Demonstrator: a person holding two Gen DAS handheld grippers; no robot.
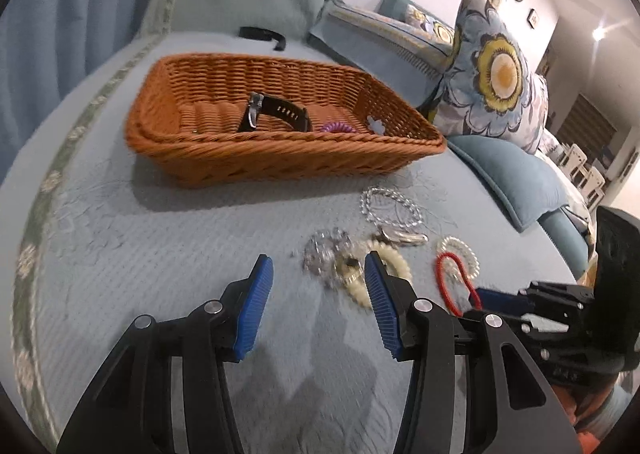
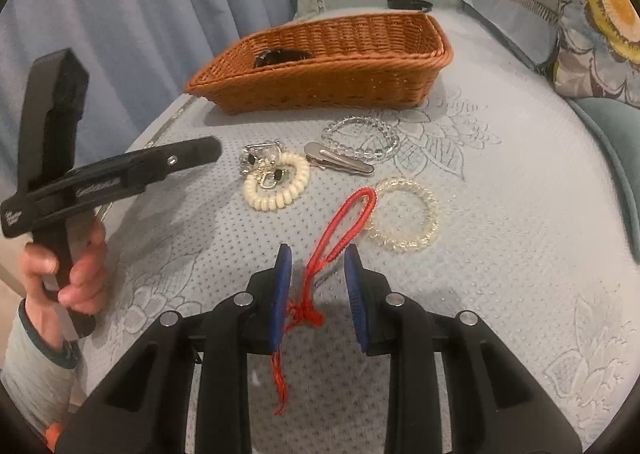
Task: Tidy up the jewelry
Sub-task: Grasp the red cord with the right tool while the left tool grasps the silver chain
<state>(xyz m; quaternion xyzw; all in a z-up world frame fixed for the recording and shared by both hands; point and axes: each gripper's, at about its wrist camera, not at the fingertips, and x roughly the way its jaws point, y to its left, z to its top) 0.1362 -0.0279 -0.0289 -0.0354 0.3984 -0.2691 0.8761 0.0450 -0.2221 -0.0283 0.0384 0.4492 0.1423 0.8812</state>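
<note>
Now right gripper, jaws open, straddles red cord bracelet for pickup toward wicker basket; left gripper waits open, empty.

Watch mostly hidden behind basket wall.

- I see an orange-brown woven wicker basket on the pale blue quilted bedspread, which carries a stitched flower pattern.
- In the basket I make out a black watch strap and a purple coiled hair tie.
- On the bedspread lie a cream coiled hair tie, a clear coiled hair tie and a red braided cord bracelet.
- My right gripper has blue ribbed pads on black arms.
- The big pillow has a yellow-centred flower print.
</note>
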